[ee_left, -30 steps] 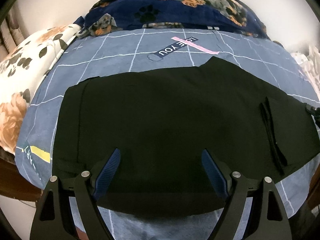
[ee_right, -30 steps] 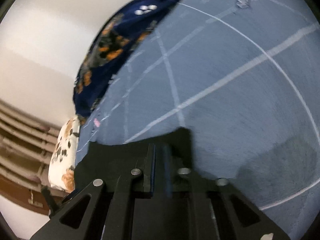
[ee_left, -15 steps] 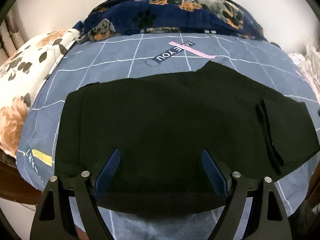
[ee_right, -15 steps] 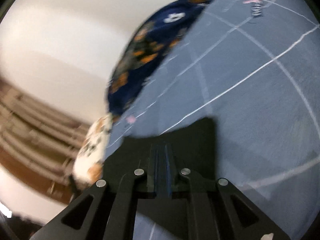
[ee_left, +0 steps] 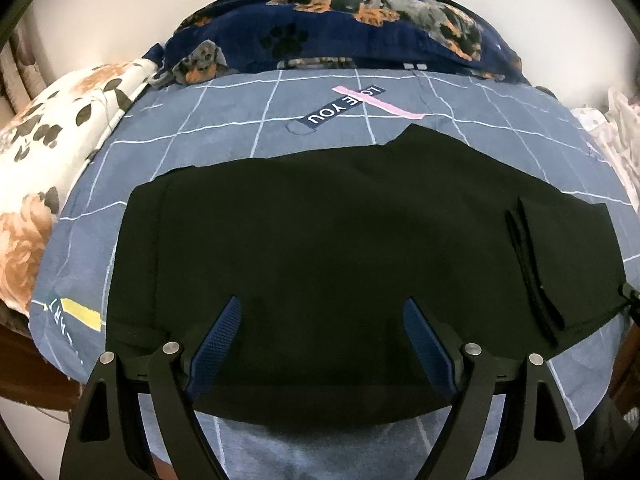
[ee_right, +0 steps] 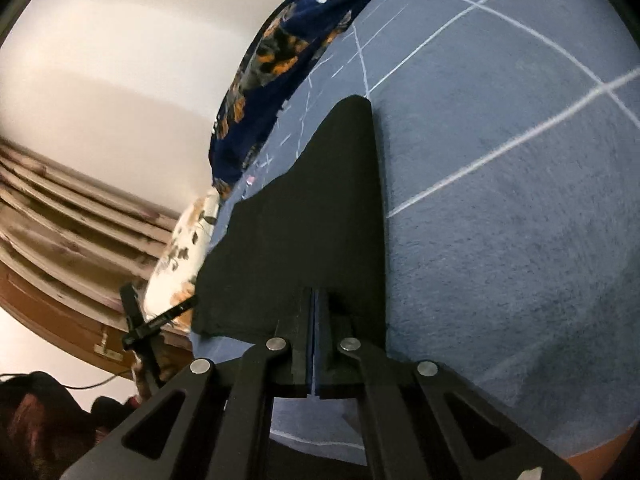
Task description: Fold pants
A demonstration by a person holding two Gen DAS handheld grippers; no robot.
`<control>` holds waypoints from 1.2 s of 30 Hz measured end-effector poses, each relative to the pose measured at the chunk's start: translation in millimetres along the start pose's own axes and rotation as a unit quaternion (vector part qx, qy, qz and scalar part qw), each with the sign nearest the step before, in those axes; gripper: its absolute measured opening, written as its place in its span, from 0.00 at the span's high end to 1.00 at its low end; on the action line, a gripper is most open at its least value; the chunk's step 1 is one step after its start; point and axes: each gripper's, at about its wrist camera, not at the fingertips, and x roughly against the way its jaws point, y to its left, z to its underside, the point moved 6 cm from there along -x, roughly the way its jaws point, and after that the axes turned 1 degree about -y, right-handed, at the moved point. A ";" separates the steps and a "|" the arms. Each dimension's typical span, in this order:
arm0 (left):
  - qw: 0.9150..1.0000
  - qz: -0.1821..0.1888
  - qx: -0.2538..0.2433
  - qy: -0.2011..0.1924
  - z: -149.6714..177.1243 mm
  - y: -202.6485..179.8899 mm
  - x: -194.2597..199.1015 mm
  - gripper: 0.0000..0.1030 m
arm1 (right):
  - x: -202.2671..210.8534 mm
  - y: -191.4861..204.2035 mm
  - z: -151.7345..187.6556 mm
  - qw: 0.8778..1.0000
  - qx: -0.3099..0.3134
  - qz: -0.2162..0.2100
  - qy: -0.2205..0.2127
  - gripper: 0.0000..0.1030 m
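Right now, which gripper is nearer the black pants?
Right. The right gripper is shut on the black pants at their edge; the left gripper is open above them, holding nothing.

A dark strip printed on the bedsheet reads "LOVE YOU", inverted. Lettering beside the sheet's yellow bar is illegible.

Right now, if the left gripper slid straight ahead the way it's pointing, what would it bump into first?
Probably the black pants. The left gripper is open and aimed across them, so its fingers would likely meet that cloth first. Depth is hard to judge; if it passed above, the navy dog-print blanket comes next.
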 end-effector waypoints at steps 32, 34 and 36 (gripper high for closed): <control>0.999 -0.040 0.005 -0.031 -7.2 18.4 12.6 0.19 | -21.4 76.4 -8.4 0.976 0.163 0.136 0.055 0.86; 0.999 -0.043 0.001 -0.031 -7.8 20.5 13.2 0.19 | -25.7 96.1 -8.1 0.975 0.179 0.122 0.054 0.80; 0.998 -0.047 -0.001 -0.033 -8.2 23.7 14.8 0.19 | -31.6 117.5 -6.2 0.973 0.197 0.106 0.056 0.75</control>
